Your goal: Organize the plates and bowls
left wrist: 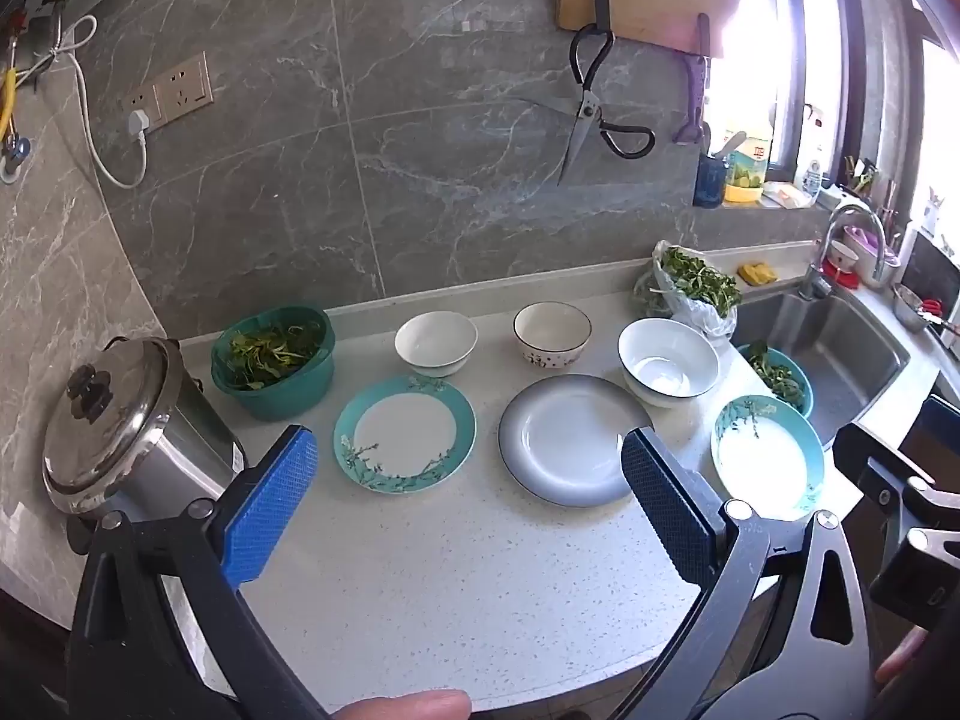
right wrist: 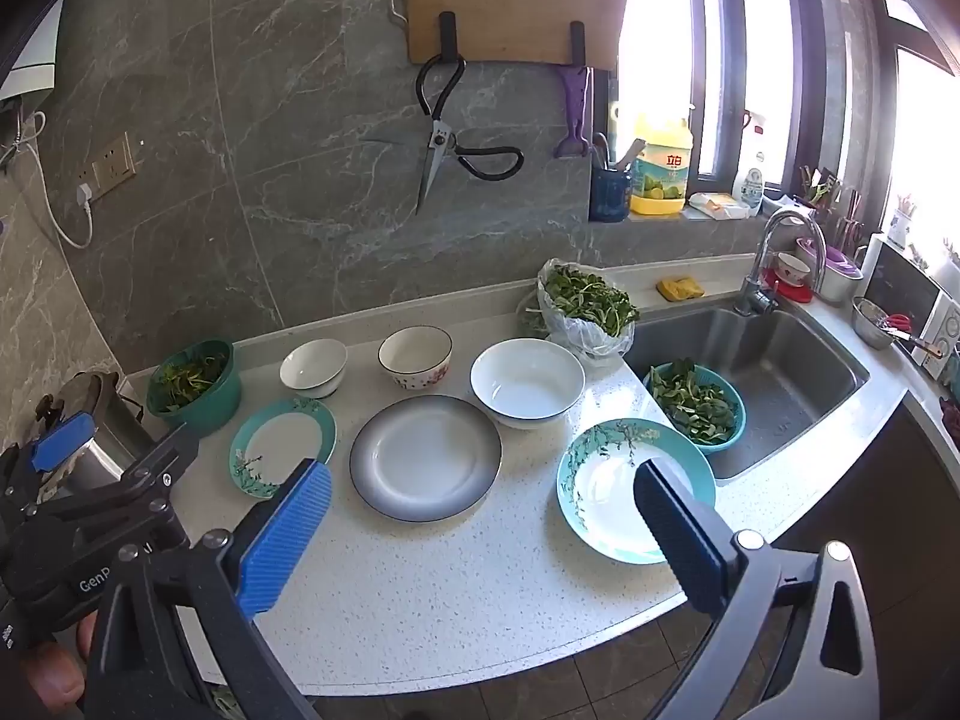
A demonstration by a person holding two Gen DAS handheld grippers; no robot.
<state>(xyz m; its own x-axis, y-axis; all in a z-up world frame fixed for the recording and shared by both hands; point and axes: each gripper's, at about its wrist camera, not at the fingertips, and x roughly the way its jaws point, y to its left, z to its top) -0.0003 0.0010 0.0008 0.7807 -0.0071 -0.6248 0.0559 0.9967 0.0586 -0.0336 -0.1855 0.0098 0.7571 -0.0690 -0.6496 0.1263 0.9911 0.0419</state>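
Note:
On the speckled counter [left wrist: 450,570] lie a teal-rimmed plate [left wrist: 404,433], a grey plate [left wrist: 570,441] and a second teal-rimmed plate [left wrist: 765,456] near the sink. Behind them stand a small white bowl [left wrist: 436,341], a patterned bowl [left wrist: 552,333] and a large white bowl [left wrist: 668,369]. The same pieces show in the right wrist view: left teal plate [right wrist: 282,444], grey plate [right wrist: 425,457], right teal plate [right wrist: 612,480], small white bowl [right wrist: 313,367], patterned bowl [right wrist: 415,355], large white bowl [right wrist: 527,382]. My left gripper [left wrist: 468,510] is open and empty above the front counter. My right gripper [right wrist: 480,534] is open and empty, its right finger over the right teal plate.
A steel pot with lid [left wrist: 114,426] stands at the left. A teal basket of greens [left wrist: 273,360] sits behind the left plate. A bag of greens [right wrist: 585,306] and a teal colander [right wrist: 696,408] border the sink [right wrist: 774,372]. Scissors [right wrist: 441,132] hang on the wall.

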